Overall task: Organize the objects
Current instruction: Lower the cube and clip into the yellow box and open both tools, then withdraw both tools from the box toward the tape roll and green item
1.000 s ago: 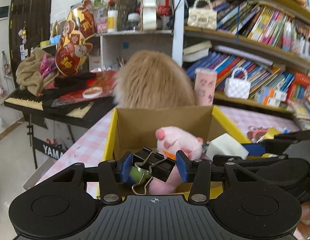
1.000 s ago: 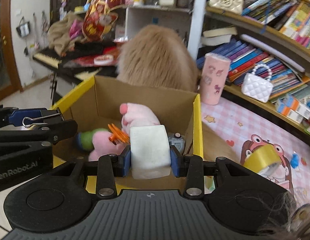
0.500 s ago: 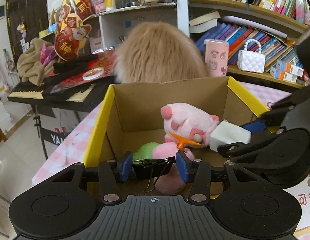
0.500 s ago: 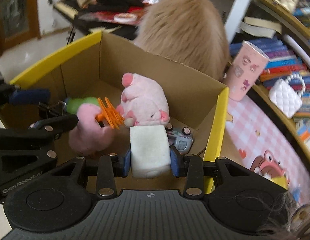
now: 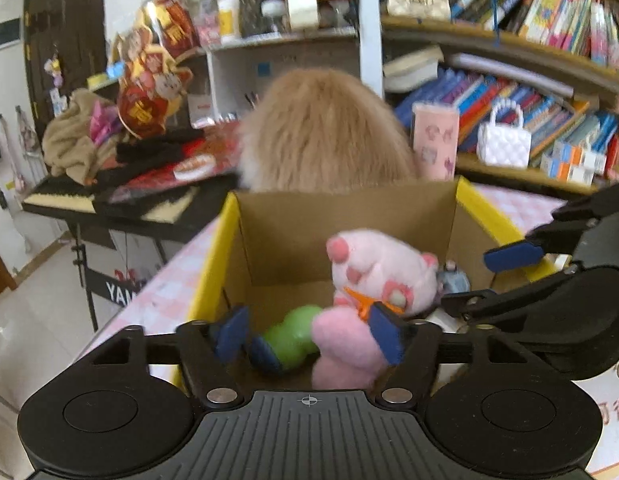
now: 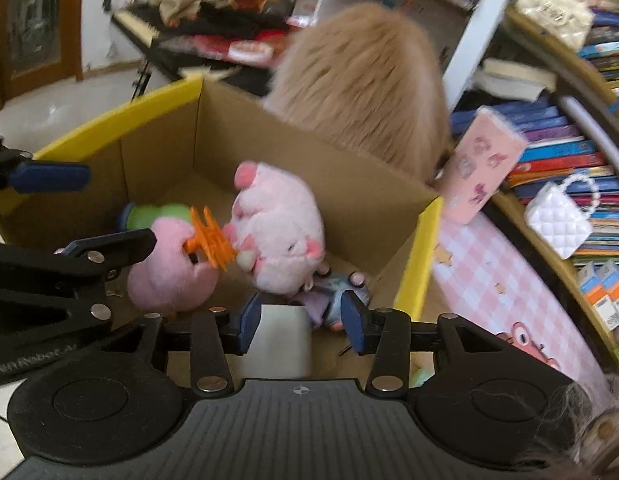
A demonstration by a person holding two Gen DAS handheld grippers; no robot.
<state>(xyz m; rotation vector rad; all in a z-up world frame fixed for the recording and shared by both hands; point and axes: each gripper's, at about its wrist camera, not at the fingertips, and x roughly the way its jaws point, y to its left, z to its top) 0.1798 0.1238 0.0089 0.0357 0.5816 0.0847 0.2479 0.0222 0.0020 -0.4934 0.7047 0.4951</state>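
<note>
Two grippers: we hold both over the cardboard box [image 6: 349,184].
Left gripper [image 5: 309,340]: jaws just opened wide, nothing between the pads.
Right gripper [image 6: 301,324]: jaws just opened, white block [image 6: 281,340] loose between them, low in box.
Pink plush [image 6: 277,224]: lying inside box.

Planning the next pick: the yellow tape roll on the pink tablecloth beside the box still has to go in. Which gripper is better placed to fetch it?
Probably the right gripper. Its jaws have just been opening and no longer press the white block, and the tablecloth lies on its side of the box. The left gripper is over the box's far side.
</note>
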